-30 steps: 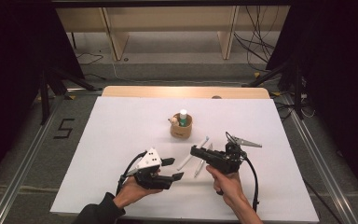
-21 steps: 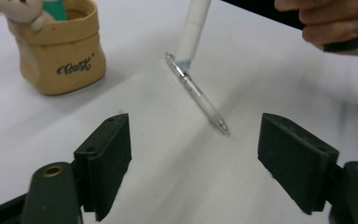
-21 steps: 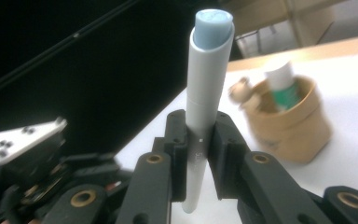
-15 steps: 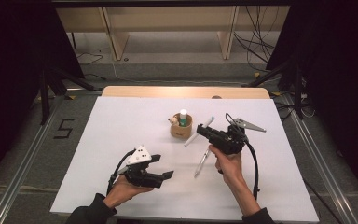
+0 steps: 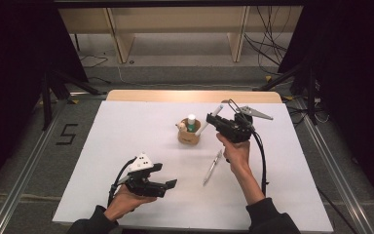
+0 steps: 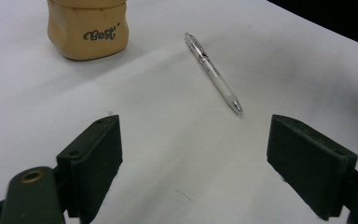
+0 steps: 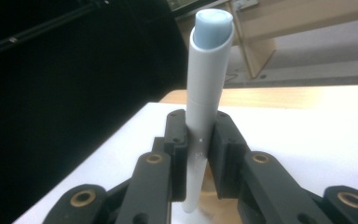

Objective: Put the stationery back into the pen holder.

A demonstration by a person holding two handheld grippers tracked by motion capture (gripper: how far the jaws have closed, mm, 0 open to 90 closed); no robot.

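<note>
A tan cup [image 5: 188, 135] marked "Best" [image 6: 88, 29] stands mid-table with a small green-and-white bottle [image 5: 191, 122] in it. My right gripper [image 5: 213, 119] hangs just right of the cup, shut on a white marker [image 5: 209, 122] with a pale blue end [image 7: 213, 21]. The marker slants down toward the cup's rim. A clear white pen [image 5: 213, 167] [image 6: 212, 72] lies on the table below the right hand. My left gripper [image 5: 171, 184] [image 6: 196, 137] hovers near the front edge; its jaws have just been opening and stand wide with nothing between them.
The white tabletop [image 5: 126, 131] has a wooden strip [image 5: 190, 95] along its far edge. Dark floor, stands and cables surround the table. A "5" mark [image 5: 67, 134] lies on the floor at the left.
The right gripper has lifted the marker off the table and carried it up and away, toward the cup. The left gripper's jaws have opened and the hand has stayed put.
</note>
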